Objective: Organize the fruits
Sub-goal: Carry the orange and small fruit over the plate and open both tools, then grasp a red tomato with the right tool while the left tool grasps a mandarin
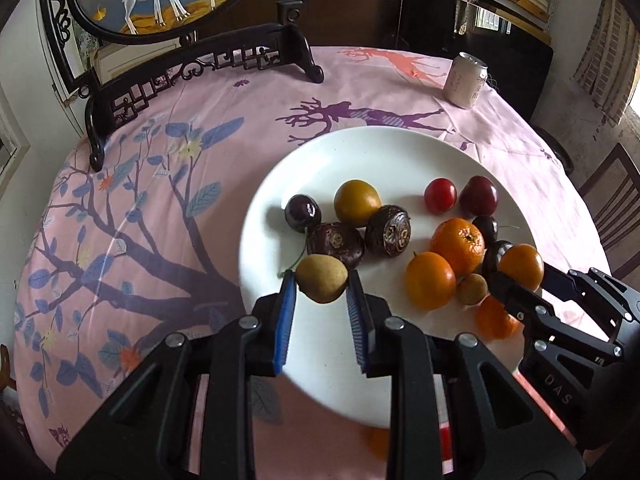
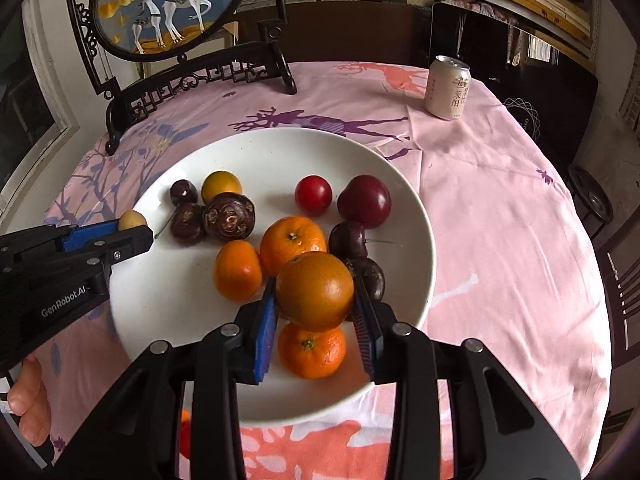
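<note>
The round counter under a pink printed cloth (image 2: pixel 500 220) shows wide bare cloth from 1 to 5 o'clock of the plate, running out to the counter's curved edge. A dark carved wooden stand with an oval deer picture (image 2: pixel 168 8) fills the 11 o'clock rim, and a pale drink can (image 2: pixel 447 87) stands upright at 1 o'clock, well apart from everything else.

The big white round plate (image 2: pixel 280 152) sits mid-counter, its far half bare and its near rim close to the counter's near edge. On it, at 10 o'clock, cluster a yellow round fruit (image 2: pixel 221 186), a dark cherry (image 2: pixel 183 192) and two wrinkled purple passion fruits (image 2: pixel 229 216); at 1 o'clock lie a red plum (image 2: pixel 313 195) and a darker plum (image 2: pixel 364 199); the middle holds orange mandarins (image 2: pixel 292 240) touching one another.

The right gripper (image 2: pixel 316 304) reaches in from 6 o'clock, jaws pinching an orange mandarin fruit (image 2: pixel 315 290), apparently above another mandarin near the rim. The left gripper (image 1: pixel 322 286) comes from 8 o'clock, jaws clamped on a small tan-yellow pear-like fruit (image 1: pixel 322 283) at the plate's left edge, just beside the passion fruits
</note>
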Available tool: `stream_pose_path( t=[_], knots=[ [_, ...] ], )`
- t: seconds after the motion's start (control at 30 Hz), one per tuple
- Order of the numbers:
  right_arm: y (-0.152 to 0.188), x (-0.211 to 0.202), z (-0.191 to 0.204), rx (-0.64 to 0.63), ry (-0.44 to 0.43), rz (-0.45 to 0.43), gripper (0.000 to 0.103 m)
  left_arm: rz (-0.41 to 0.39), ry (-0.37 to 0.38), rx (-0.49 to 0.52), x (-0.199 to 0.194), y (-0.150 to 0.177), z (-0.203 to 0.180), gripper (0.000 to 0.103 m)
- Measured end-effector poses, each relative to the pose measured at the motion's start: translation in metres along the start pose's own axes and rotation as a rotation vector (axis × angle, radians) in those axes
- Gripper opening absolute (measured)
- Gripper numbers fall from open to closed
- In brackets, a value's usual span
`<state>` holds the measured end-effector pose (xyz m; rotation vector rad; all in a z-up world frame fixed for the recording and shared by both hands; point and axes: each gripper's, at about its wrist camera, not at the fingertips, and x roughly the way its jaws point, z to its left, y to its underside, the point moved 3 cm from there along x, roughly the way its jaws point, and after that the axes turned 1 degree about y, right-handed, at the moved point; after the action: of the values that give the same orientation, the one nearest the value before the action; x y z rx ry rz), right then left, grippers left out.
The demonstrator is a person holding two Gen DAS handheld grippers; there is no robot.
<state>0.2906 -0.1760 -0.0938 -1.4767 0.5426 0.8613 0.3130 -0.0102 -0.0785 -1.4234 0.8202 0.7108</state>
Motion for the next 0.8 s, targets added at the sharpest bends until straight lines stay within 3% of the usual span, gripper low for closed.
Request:
stream_pose_path(
  t=[0.2, 0.27, 0.3, 0.47, 0.6, 0.7, 0.8],
  knots=[
    [-0.002, 0.009, -0.004, 0.011, -0.004, 0.007, 0.037, 0.035, -0.014, 0.002, 0.023, 0.000, 0.000, 0.026],
    [-0.002, 0.009, -0.003, 0.011, -0.006, 0.008, 0.055, 0.033, -0.021, 0.003, 0.024, -0.001, 0.000, 0.026],
    [-0.002, 0.007, -0.004, 0.013, 0.006, 0.012, 0.058, 0.036, -0.020, 0.003, 0.024, -0.001, 0.000, 0.026],
    [0.006, -0.029, -0.001, -0.003, -0.011, -0.007, 0.058, -0.007, -0.001, -0.019, -0.005, 0.001, 0.008, 0.032],
    [0.037, -0.068, 0.010, -0.035, -0.068, -0.022, 0.059, -0.107, 0.005, -0.041, -0.053, 0.017, 0.018, 0.049],
    [0.071, -0.084, 0.022, -0.050, -0.106, -0.009, 0.061, -0.157, -0.005, -0.051, -0.081, 0.046, 0.023, 0.050],
    [0.101, -0.082, 0.035, -0.044, -0.134, 0.042, 0.061, -0.148, 0.017, -0.057, -0.088, 0.081, 0.023, 0.051]
  ],
)
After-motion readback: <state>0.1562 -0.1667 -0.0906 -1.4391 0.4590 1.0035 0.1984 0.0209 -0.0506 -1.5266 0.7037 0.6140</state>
